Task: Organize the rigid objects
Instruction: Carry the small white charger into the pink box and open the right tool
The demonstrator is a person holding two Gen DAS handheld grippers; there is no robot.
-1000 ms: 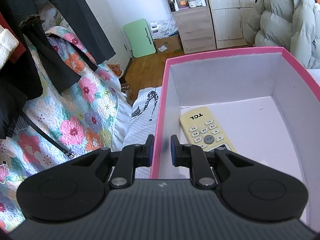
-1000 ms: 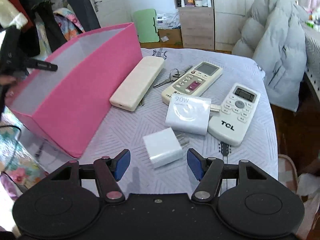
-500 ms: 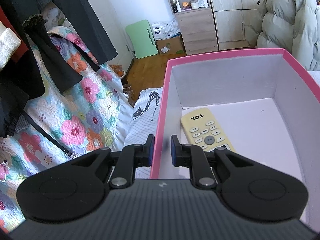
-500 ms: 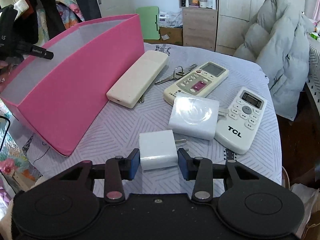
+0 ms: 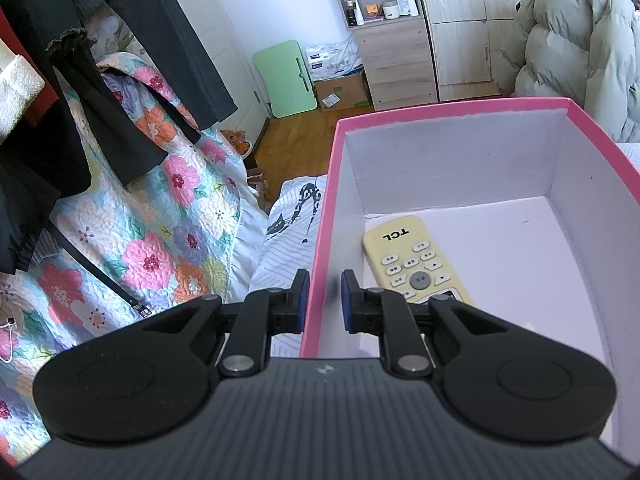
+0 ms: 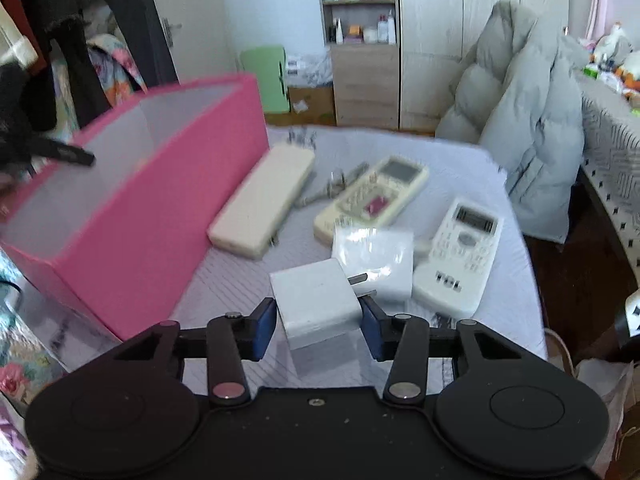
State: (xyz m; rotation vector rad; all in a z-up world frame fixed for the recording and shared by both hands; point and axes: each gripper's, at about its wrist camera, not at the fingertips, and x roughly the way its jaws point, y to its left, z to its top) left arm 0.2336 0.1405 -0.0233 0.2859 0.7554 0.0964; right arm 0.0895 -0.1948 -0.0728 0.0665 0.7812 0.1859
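Home bedroom: floral quilt (image 5: 160, 216), hanging dark clothes (image 5: 120, 40), wooden wardrobe (image 5: 464, 24), toiletries shelf (image 5: 376, 0), puffer coat (image 6: 520, 120).

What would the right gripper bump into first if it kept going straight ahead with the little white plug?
Probably the flat white square charger. The right gripper, shut on the small white plug adapter, points straight at it, with the prongs nearly there. The blurred view leaves depth unclear.
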